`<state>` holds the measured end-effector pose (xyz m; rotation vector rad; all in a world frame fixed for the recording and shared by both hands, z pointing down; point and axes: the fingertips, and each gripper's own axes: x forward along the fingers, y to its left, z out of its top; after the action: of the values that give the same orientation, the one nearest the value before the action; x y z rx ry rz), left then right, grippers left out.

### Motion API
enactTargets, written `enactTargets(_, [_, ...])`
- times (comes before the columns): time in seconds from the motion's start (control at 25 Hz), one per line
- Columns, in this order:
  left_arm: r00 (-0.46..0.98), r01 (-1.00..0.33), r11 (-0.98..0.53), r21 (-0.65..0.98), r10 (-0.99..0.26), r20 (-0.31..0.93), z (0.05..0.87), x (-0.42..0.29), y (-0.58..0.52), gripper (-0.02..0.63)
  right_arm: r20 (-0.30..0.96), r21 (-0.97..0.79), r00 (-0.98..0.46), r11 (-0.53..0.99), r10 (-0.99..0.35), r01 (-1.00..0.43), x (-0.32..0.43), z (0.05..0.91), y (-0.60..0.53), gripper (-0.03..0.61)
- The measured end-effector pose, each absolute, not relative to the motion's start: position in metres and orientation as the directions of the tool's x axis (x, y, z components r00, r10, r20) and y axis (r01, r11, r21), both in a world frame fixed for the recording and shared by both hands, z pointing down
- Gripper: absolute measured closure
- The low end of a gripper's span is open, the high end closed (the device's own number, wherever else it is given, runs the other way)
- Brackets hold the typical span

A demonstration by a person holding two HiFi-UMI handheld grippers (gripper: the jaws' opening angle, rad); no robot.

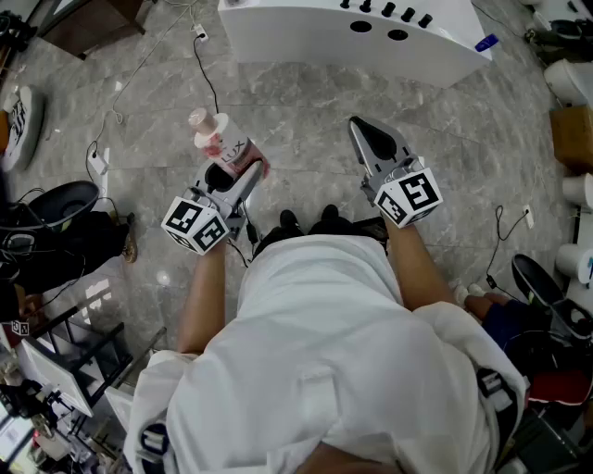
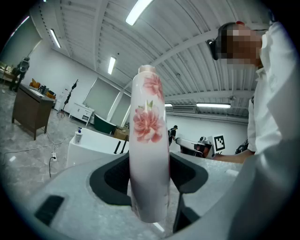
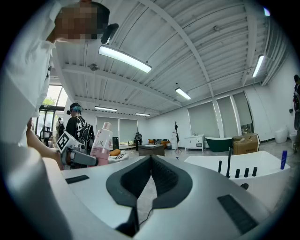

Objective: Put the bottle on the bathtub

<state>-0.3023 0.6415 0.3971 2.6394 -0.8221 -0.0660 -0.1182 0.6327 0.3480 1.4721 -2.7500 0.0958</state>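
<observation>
A white and pink bottle (image 1: 220,141) with a flower print is held in my left gripper (image 1: 225,178), above the grey floor and left of centre in the head view. In the left gripper view the bottle (image 2: 149,140) stands upright between the two dark pads, which press its sides. My right gripper (image 1: 368,139) is shut with nothing in it; its pads (image 3: 151,180) meet. The white bathtub (image 1: 352,37) lies ahead at the top of the head view, with black taps (image 1: 384,9) on its rim. From the right gripper view the bottle (image 3: 101,140) shows at the left.
Cables (image 1: 208,79) run across the marble floor between me and the tub. Dark equipment and a chair base (image 1: 56,208) crowd the left side. Bags and white fixtures (image 1: 565,83) sit at the right. A small blue bottle (image 1: 486,43) rests on the tub's right end.
</observation>
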Motion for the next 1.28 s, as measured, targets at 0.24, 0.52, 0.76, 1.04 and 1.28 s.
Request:
enactTargets(0.24, [0.828,-0.520,-0.748,0.413,-0.559,0.032,0.395,-0.298,0.648,0.371,0.056,-0.052,-0.549,0.546,-0.834,-0.836,-0.108,0.350,0.640,0.565])
enactTargets(0.52, [0.836,-0.517,-0.761,0.392,-0.548,0.038,0.393,-0.280,0.636,0.371,0.009,-0.096,-0.544,0.540,-0.839,-0.836,-0.086,0.356,0.636,0.563])
enactTargets(0.76, [0.857,-0.469,-0.767,0.437,-0.515,0.016,0.382,-0.253,0.636,0.371,-0.006,-0.148,-0.543,0.538,-0.839,-0.830,-0.060,0.358,0.638,0.563])
enactTargets(1.04, [0.848,-0.478,-0.763,0.436,-0.530,0.003,0.353,-0.223,0.630,0.371,-0.015,-0.174,-0.564,0.557,-0.826,-0.812,-0.033,0.342,0.629,0.563])
enactTargets(1.28, [0.832,-0.482,-0.754,0.447,-0.553,-0.036,0.342,-0.198,0.632,0.371,-0.041,-0.156,-0.584,0.582,-0.811,-0.798,-0.005,0.333,0.626,0.563])
